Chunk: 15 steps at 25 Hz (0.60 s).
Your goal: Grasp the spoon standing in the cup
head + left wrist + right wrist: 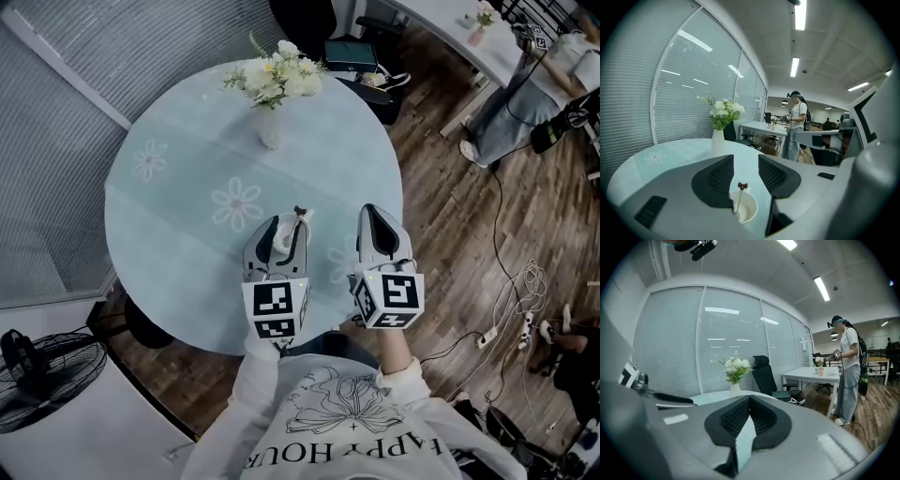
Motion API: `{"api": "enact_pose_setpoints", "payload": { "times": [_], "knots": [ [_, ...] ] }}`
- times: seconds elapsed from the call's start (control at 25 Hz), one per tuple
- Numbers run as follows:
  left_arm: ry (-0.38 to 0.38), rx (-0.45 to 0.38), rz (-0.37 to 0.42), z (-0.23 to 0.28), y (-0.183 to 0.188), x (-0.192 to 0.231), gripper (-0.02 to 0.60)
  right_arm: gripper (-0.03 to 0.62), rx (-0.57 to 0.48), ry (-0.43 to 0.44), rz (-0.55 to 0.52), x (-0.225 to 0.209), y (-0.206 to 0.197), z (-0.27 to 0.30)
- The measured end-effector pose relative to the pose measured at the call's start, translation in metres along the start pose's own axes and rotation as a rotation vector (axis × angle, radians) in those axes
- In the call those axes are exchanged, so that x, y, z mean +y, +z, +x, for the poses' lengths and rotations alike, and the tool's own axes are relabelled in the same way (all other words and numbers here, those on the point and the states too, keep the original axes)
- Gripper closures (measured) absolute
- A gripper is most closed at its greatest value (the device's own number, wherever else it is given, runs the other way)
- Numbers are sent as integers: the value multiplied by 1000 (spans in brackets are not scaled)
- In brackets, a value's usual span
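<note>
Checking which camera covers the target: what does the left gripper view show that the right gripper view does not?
Only the left gripper view: the white cup with the spoon standing in it, low between the open jaws of the left claw, not gripped.

Only the right gripper view: the right claw, jaws together with nothing between them; no cup or spoon in sight.

Both: the round table, the vase of white flowers, and a person standing by a far desk.

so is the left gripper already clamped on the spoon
No, the left gripper has its jaws apart, and the spoon stands in the cup between them with neither pad touching it.
</note>
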<state>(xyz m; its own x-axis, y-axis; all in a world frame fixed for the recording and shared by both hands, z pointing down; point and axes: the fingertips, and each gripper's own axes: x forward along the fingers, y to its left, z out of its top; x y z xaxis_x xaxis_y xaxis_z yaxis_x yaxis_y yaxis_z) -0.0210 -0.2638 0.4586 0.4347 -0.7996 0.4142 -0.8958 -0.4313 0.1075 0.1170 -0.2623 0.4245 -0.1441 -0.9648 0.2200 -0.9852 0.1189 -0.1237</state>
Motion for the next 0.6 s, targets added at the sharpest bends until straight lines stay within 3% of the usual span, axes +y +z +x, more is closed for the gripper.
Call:
{"api": "enact_pose_setpoints", "payload": {
  "times": [0.6],
  "knots": [
    [-77,156,-8,43,-47,3,417,583,81,-44,-1,-3,-35,15]
  ]
}}
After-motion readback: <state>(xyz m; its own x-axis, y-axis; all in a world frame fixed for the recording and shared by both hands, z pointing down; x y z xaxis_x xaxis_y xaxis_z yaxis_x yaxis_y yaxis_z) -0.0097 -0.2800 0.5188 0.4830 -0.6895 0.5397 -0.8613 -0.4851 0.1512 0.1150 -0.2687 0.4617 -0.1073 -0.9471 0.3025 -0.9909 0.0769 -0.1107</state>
